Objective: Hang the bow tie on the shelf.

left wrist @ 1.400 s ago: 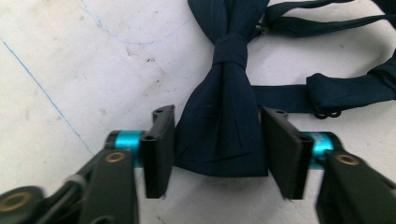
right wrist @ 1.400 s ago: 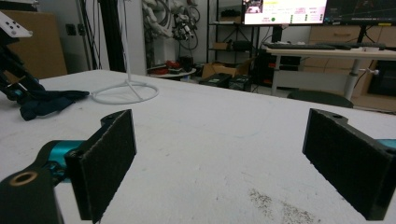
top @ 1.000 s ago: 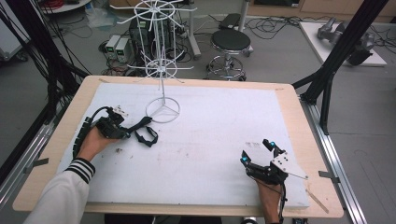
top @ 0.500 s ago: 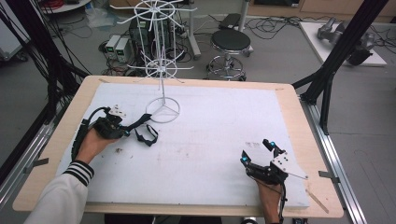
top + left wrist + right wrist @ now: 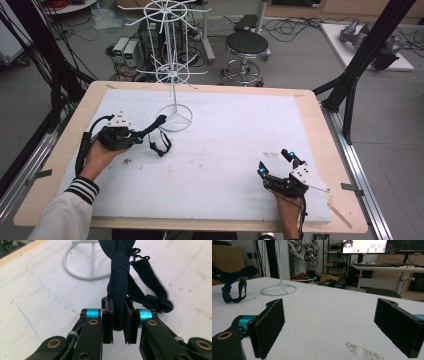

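Left tongs [image 5: 119,322] are clamped on a dark blue bow tie [image 5: 121,277], strap dangling onto the counter [image 5: 225,150] just beside the white wire stand [image 5: 174,117]. Right tongs [image 5: 276,162] sit wide apart, holding nothing.

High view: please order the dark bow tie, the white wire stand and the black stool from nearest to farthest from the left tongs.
1. Dark bow tie, clamped in the left tongs.
2. White wire stand, just beyond on the table.
3. Black stool, on the floor behind the table.
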Motion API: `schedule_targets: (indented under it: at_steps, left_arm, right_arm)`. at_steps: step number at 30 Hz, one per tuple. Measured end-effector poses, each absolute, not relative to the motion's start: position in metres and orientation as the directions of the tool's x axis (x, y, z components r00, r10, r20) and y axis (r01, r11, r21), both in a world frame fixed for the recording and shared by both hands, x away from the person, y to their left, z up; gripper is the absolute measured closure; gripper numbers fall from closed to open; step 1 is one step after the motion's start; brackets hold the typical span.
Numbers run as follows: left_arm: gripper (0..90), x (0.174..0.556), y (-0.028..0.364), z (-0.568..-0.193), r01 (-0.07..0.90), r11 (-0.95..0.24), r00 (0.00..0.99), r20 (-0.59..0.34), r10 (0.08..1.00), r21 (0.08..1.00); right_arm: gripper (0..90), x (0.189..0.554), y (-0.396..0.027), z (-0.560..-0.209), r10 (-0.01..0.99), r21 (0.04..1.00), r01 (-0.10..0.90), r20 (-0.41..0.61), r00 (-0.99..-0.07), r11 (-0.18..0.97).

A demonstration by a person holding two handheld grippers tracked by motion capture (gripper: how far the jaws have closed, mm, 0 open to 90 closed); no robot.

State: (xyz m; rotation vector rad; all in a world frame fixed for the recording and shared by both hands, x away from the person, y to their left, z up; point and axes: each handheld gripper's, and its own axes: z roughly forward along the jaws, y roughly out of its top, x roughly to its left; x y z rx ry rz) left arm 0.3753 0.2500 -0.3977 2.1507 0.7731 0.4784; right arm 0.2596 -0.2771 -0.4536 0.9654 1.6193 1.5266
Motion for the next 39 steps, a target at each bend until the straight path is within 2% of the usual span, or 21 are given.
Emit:
schedule_targets:
  at_steps: [9, 16, 39]
  left_arm:
    - [80.3, 0.361, 0.246, -0.384, 0.23, -0.448, 0.782, 0.11, 0.613, 0.864]
    - [80.3, 0.353, 0.239, -0.372, 0.141, -0.431, 0.801, 0.153, 0.579, 0.891]
    - [80.3, 0.354, 0.217, -0.329, 0.063, -0.253, 0.809, 0.099, 0.579, 0.965]
  right_arm:
    - [8.7, 0.259, -0.277, -0.454, 0.879, 0.998, 0.054, 0.002, -0.476, 0.027]
    - [8.8, 0.259, -0.277, -0.454, 0.879, 0.998, 0.051, -0.002, -0.477, 0.031]
    - [8.8, 0.259, -0.277, -0.454, 0.878, 0.998, 0.052, -0.002, -0.478, 0.031]
